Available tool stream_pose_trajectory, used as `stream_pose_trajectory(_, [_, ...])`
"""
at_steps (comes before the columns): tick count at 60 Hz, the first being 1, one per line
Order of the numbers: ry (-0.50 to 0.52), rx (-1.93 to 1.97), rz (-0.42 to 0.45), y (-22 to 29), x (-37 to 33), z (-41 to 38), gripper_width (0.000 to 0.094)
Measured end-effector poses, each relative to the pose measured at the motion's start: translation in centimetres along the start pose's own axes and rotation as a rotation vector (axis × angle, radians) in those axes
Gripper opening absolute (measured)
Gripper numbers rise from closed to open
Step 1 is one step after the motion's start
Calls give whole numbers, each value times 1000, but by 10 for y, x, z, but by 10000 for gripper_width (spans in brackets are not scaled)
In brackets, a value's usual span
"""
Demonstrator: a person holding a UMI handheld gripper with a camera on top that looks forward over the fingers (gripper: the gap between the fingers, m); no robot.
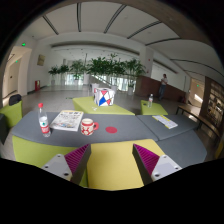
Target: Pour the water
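Currently holding gripper (pixel 110 160) above table (pixel 165 135), fingers spread wide, nothing between; I see bottle (pixel 43 121) and red-patterned cup (pixel 87 126) well ahead to left, flanking newspaper (pixel 67 120)

A big, bright hall: panelled ceiling (pixel 105 18) with recessed strips, tall windows (pixel 95 55) glowing at the far end, a row of leafy potted plants (pixel 100 68) before them, and grey-and-yellow tables (pixel 165 130) across the floor.
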State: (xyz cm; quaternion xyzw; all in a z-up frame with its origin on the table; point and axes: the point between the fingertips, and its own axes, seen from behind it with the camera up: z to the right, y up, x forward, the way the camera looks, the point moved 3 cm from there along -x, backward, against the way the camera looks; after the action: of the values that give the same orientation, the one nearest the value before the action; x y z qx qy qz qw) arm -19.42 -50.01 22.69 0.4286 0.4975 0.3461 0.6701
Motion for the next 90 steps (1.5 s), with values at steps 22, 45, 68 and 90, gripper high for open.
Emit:
stream_pose_trajectory(22, [30,-17,-42,-35,7,-41,856])
stream_pose_trajectory(45, [274,-69,13,-29,56,-269,855])
stream_pose_trajectory(68, [336,-26,121,16,202,-432,854])
stream_pose_trajectory(90, [305,1,142,24,271,-456,477])
